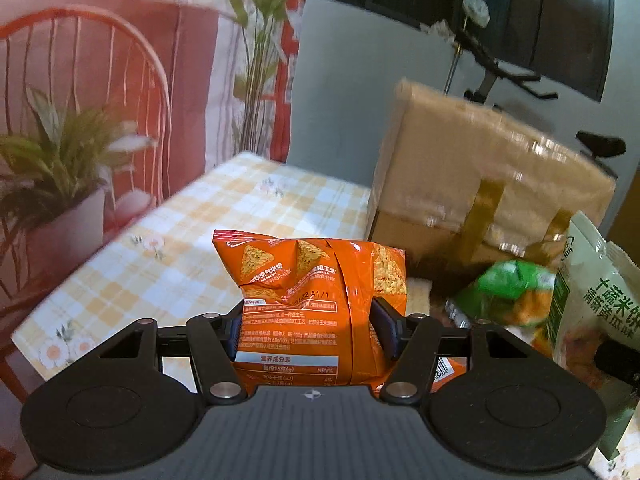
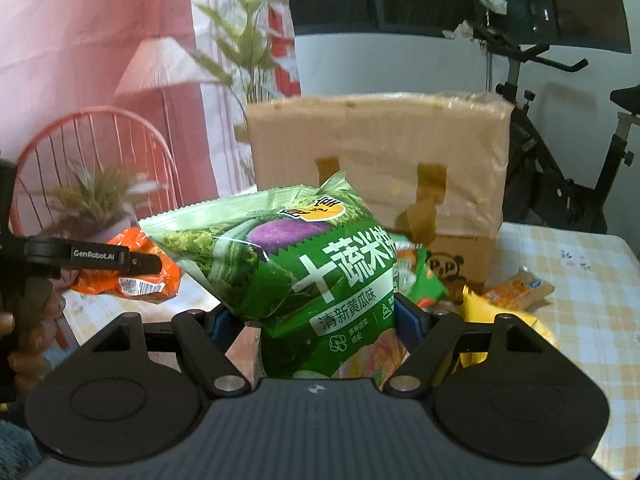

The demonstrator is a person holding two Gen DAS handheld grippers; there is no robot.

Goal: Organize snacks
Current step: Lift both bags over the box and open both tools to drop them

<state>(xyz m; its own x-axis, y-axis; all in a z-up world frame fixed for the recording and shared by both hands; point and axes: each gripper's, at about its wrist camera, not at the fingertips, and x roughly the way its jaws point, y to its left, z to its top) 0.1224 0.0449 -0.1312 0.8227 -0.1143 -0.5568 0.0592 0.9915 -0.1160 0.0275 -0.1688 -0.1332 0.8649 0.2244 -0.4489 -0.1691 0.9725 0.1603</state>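
Above the checked surface (image 1: 160,240), the left gripper (image 1: 308,328) has its jaws clamped on an orange chip bag (image 1: 304,300) — the bag stands upright between the pads, lifted clear of the cloth. The right gripper (image 2: 316,320) has its jaws clamped on a green rice-cracker bag (image 2: 304,268), also held up off the surface. Behind both, toward the far edge, stands a taped cardboard box (image 2: 380,160); loose yellow and orange snack packets (image 2: 516,288) lie at its foot.
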